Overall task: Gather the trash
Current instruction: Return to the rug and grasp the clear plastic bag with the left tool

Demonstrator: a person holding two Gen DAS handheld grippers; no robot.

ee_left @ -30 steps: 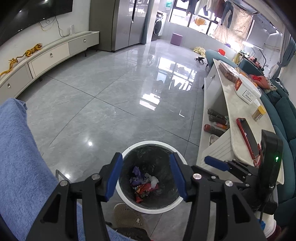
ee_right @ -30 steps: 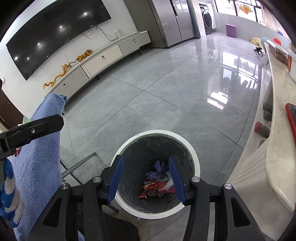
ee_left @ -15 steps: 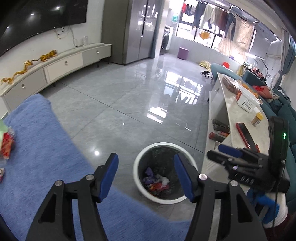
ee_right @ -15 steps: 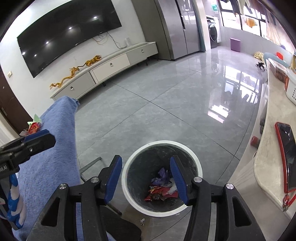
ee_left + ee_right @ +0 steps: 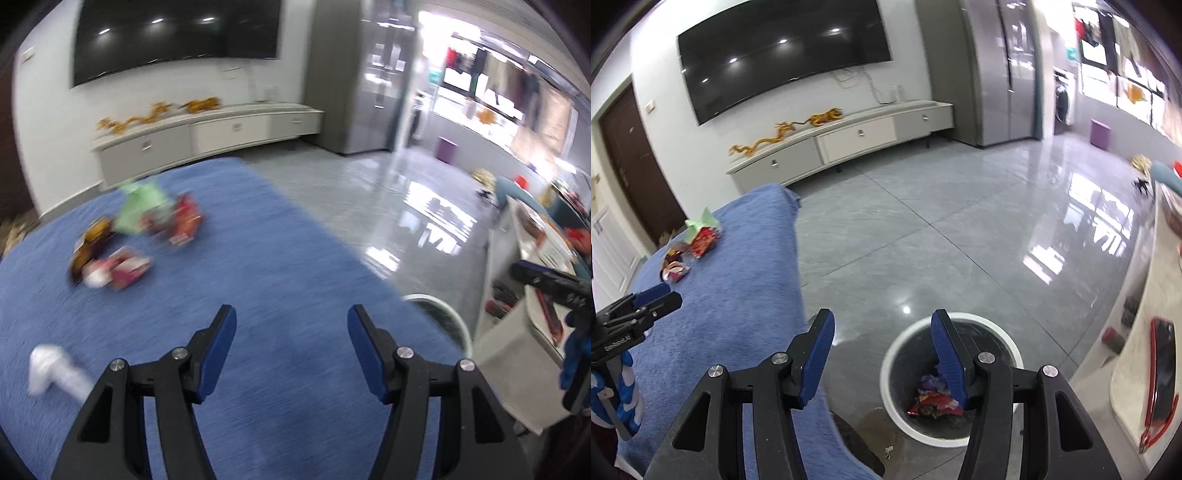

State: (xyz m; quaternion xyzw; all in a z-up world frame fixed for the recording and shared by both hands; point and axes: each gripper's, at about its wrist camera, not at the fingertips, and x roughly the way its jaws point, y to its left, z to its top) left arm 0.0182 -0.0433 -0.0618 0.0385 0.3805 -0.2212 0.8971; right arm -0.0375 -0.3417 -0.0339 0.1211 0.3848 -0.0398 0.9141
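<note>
Left gripper [image 5: 291, 332] is hanging over the blue cloth [image 5: 266, 280] on the table, jaws spread about halfway, nothing between them. Right gripper [image 5: 882, 343] is hovering at the cloth's edge, jaws also about half spread and empty; its right jaw is overlapping the bin [image 5: 951, 380] in the right wrist view, the left one is over cloth.

Trash is lying in a loose pile [image 5: 136, 240] on the far left part of the cloth: a green wrapper [image 5: 142, 206], red packets [image 5: 184, 221], a pink packet [image 5: 125, 267], a dark brown piece [image 5: 90, 243]. All blurred in the left wrist view, sharper but small in the right one [image 5: 694, 243]. A white crumpled scrap [image 5: 51, 369] is sitting apart from the pile, just left of the left gripper's left jaw. Bare cloth is lying between the left jaws and the pile, nothing blocking.

The bin is standing on the grey tile floor [image 5: 942, 240] just off the cloth's right edge, black liner, wrappers already inside [image 5: 934, 398]. In the left wrist view only its rim [image 5: 443, 310] is showing past the cloth.

Around: a white side counter [image 5: 1137, 354] at right with a red-cased phone [image 5: 1161, 369], bottles on its lower shelf, a TV [image 5: 783, 55] on the wall, a low cabinet [image 5: 849, 140] with gold dragon figures [image 5: 783, 133], a brown door [image 5: 635, 166] at left.
</note>
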